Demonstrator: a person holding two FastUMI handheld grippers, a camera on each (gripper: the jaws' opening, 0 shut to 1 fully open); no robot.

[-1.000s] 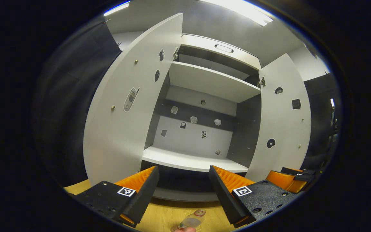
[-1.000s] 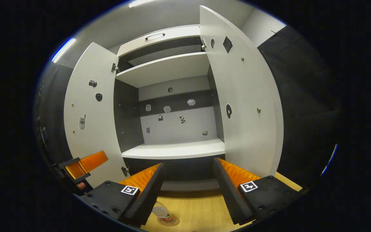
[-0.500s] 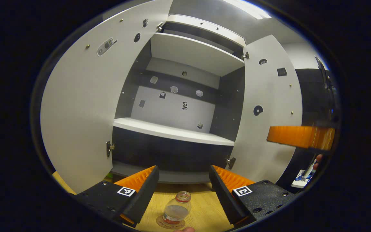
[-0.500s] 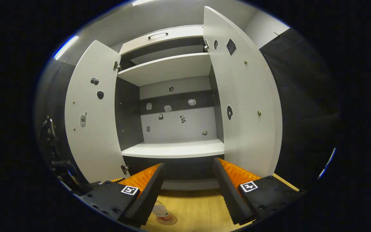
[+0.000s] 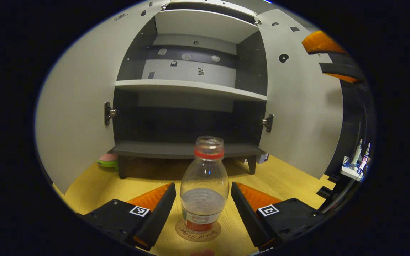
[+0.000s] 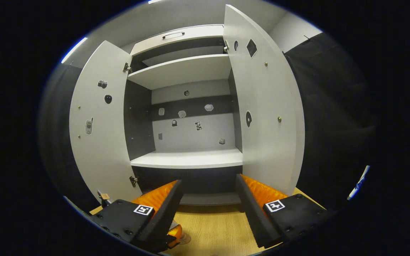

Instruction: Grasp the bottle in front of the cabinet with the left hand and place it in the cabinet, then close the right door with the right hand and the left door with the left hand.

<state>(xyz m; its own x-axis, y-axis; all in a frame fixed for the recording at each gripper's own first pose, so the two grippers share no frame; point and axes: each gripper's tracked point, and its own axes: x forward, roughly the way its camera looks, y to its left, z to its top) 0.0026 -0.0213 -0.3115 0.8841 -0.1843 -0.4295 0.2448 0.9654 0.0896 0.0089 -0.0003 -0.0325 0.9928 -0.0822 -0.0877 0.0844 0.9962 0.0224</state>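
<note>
Left tongs [image 5: 203, 209] open wide, fingers at 5 and 7 o'clock in the left gripper view, apart from the bottle. Bottle [image 5: 204, 188] upright between the two fingers, not touched by either. No cap on it, a red ring round the neck, some water inside, a label low down. Stands on a round coaster [image 5: 198, 233] on the yellow table [image 5: 94, 188], in front of the cabinet [image 5: 187, 117].

Past the bottle, at 12 o'clock, the cabinet with both doors open. Left door [image 5: 73, 106] at 9 o'clock, right door [image 5: 301, 106] at 3 o'clock. White shelf [image 5: 190, 87] across the middle, small stickers on the back wall. Other tongs [image 5: 329, 53] up at 2 o'clock, beside the right door.

Right tongs [image 6: 208, 209] open too, nothing between the fingers. Same cabinet straight ahead at 12 o'clock in the right gripper view, doors swung out to both sides. Table below at 6 o'clock.
</note>
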